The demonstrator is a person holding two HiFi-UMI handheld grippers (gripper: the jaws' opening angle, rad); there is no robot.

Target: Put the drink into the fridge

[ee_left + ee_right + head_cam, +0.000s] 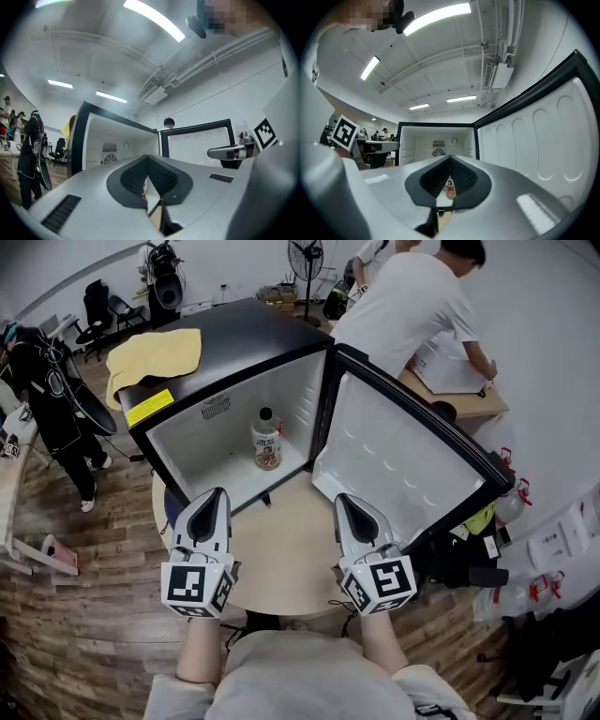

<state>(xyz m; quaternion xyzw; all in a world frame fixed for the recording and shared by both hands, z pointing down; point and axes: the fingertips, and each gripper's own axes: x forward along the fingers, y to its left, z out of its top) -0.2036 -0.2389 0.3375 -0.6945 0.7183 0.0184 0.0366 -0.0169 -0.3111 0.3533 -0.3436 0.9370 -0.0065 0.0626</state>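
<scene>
Head view: drink (267, 439) label unreadable

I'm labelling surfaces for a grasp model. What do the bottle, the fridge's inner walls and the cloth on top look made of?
Bottle: probably clear plastic, glossy, with a printed label and pale cap.
Inner walls: smooth white moulded plastic, judging by the pressed ribs.
Cloth: soft matte yellow fabric, lying in folds.

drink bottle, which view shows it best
The head view: the drink bottle stands whole and upright inside the open fridge. The right gripper view shows a sliver behind its fingers; the left gripper view, almost nothing.
</scene>
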